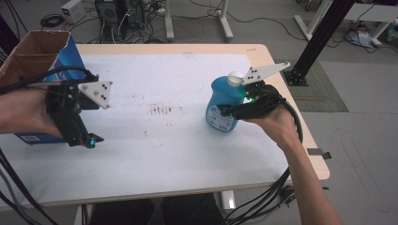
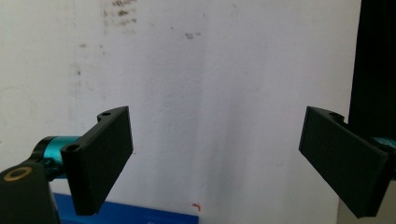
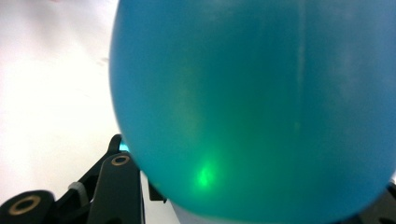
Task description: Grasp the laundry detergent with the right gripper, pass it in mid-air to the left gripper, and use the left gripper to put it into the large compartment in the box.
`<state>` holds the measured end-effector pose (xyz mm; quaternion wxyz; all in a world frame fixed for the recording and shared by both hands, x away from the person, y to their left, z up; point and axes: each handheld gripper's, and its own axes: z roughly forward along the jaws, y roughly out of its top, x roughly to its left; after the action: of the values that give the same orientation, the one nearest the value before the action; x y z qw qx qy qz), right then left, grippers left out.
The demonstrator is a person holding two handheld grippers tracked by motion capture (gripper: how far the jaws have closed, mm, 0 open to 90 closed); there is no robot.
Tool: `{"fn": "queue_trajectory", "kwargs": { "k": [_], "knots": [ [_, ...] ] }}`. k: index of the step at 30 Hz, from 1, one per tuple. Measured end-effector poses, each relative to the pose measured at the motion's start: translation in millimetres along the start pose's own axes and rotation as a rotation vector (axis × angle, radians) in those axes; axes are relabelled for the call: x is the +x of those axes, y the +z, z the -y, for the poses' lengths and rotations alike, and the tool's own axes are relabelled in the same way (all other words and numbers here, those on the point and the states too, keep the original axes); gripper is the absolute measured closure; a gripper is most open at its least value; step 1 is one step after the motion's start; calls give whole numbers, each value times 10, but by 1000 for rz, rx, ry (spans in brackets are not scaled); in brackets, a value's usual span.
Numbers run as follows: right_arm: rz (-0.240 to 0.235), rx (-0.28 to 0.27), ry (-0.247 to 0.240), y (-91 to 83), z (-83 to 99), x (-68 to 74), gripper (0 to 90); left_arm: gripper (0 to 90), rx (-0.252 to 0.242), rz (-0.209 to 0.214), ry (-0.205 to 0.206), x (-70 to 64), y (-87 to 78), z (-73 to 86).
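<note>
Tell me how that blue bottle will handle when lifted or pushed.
The blue bottle looks like smooth, rounded plastic, so the right gripper may slip on it. Standing upright with a narrow white cap, it could tip if pushed high. Its weight cannot be judged.

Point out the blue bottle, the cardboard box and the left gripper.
blue bottle [image 1: 220, 101]: high view, on its body.
cardboard box [image 1: 28, 54]: high view, on its inner wall.
left gripper [image 2: 215, 154]: left gripper view, midway between its fingertips.

Both grippers are black. The left gripper [image 1: 92, 140] has flat rectangular jaws with screw holes, a teal cylinder behind one jaw and a brass-ringed hole on its body. Each carries a grey three-cornered plate with black dots. The right gripper [image 1: 224, 110] shows a green light. Thick black cables trail from both. Forearms are bare, no sleeves.
</note>
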<state>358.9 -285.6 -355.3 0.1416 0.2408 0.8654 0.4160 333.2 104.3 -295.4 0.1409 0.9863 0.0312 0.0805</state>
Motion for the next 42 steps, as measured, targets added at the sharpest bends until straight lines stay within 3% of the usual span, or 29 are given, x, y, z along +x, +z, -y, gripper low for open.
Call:
{"fn": "queue_trajectory", "kwargs": {
  "k": [4, 5, 6, 7, 12, 16, 21, 32, 42],
  "knots": [
    [-84, -13, -62, 22, -237, 120, 472, 98, -40, 6, -13, 108, -168, -133],
    [-84, -13, -62, 22, -237, 120, 472, 98, -40, 6, -13, 108, -168, -133],
    [-106, -11, -83, 36, -299, 152, 471, 98, -67, 13, -20, 154, -245, -208],
    [-147, -8, -117, 77, -419, 223, 471, 98, -78, 17, -24, 173, -279, -248],
    [-230, 5, -190, 262, -675, 361, 470, 98, -127, 37, -36, 233, -420, -452],
    [-268, 18, -226, 399, -792, 425, 469, 98, -139, 37, -47, 286, -480, -570],
    [-349, 12, -264, 620, -939, 530, 468, 99, -132, 51, -60, 349, -443, -648],
    [-427, -1, -307, 808, -1046, 605, 468, 98, -117, 85, -54, 384, -263, -825],
    [-427, 8, -312, 838, -1026, 610, 466, 98, -128, 107, -29, 377, -120, -1018]
  ]
}}
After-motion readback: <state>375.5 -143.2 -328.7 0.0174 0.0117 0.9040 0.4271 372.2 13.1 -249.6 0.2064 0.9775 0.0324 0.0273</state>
